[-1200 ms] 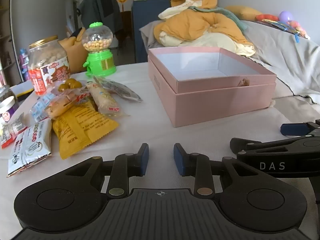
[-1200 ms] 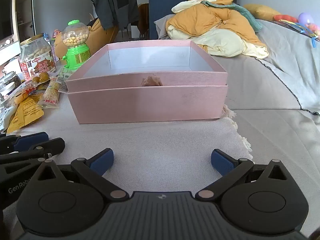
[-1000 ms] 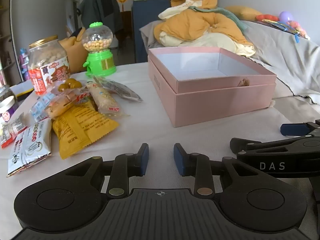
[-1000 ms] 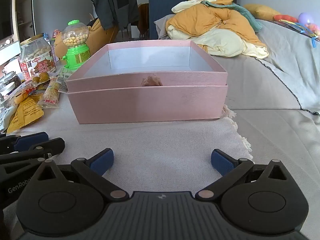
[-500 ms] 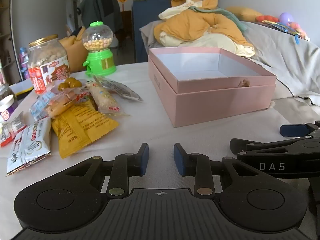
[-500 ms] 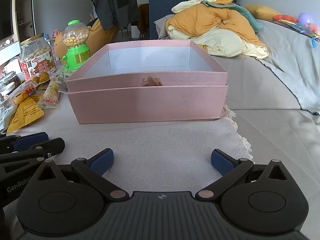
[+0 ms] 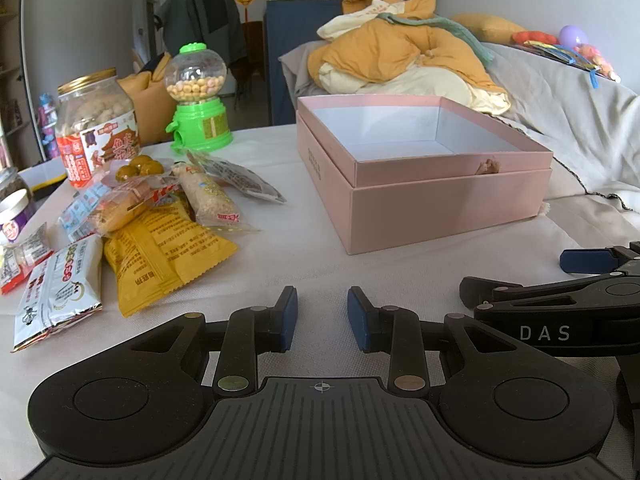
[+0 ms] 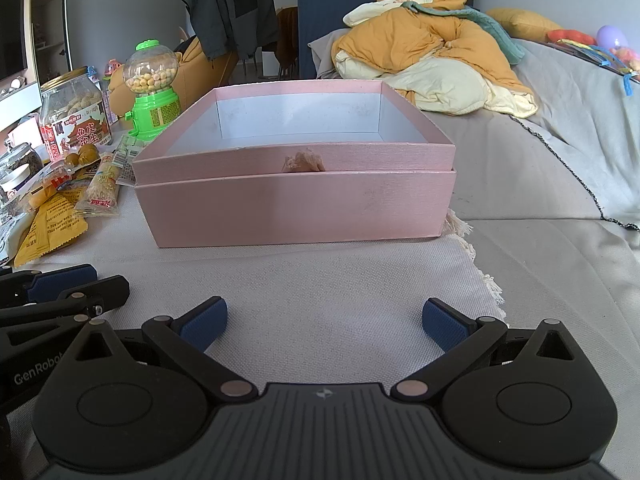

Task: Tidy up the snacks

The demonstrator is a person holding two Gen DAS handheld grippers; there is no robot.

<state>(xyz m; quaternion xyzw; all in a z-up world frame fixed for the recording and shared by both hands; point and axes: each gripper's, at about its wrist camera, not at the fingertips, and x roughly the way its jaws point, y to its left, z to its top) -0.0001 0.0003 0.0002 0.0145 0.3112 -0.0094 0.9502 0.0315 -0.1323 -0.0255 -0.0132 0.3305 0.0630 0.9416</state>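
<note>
An open pink box (image 7: 448,216) with nothing inside stands on the white cloth, straight ahead of my right gripper (image 8: 324,322) and right of the snack pile. The box (image 8: 296,212) has a small torn spot on its front rim. Left of it lie a yellow packet (image 7: 160,256), a silver-white packet (image 7: 60,284), a rice bar (image 7: 208,200) and several other wrapped snacks. My left gripper (image 7: 322,318) rests low over the cloth near the yellow packet, its pads a narrow gap apart around nothing. The right gripper's fingers stand wide apart and hold nothing.
A peanut jar (image 7: 96,128) and a green gumball dispenser (image 7: 198,100) stand behind the snacks. More jars sit at the far left edge. Behind the box is a sofa with a heap of yellow and cream bedding (image 8: 432,56). The cloth's fringed edge (image 8: 480,276) runs on the right.
</note>
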